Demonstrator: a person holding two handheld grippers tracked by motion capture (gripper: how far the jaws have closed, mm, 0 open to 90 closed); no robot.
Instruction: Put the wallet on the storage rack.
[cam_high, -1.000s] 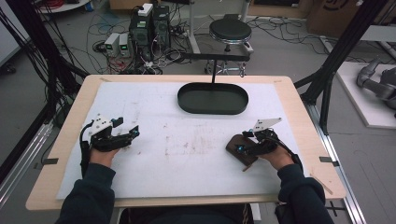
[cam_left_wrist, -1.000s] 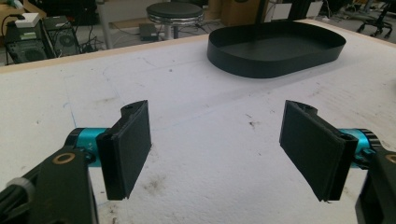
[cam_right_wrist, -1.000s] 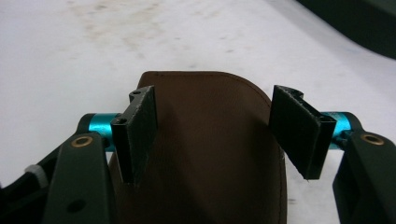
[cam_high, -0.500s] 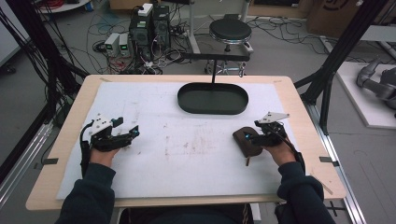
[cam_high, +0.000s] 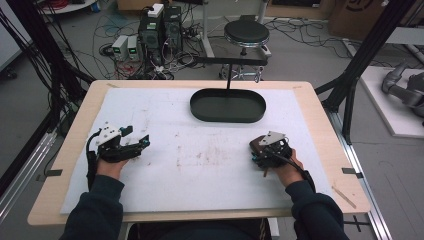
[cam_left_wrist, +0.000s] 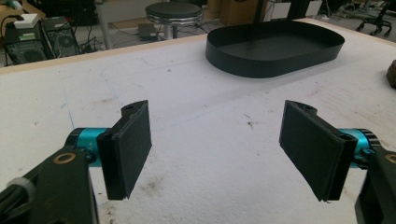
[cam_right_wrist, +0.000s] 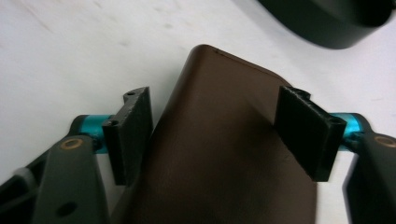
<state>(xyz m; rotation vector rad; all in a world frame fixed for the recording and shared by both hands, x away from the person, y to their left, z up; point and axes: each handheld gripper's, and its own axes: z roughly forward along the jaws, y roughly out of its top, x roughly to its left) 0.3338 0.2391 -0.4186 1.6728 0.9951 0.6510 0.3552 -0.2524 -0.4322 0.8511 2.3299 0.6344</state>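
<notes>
In the high view, a brown leather-like pouch is being largely hidden under the right tool, near the black oval tray; the white mat covering the wooden bench is being seen stained, with a stool and cables behind. In the left gripper view, the left tool is being held wide open and empty. In the right gripper view, the smooth pouch, blurred and cut off below, is being straddled by jaws that have just been opening, the left jaw touching its edge; a firm grip cannot be told.

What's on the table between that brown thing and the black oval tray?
Nothing: from the brown object to the black tray, the high view shows bare white mat, faintly stained.
</notes>
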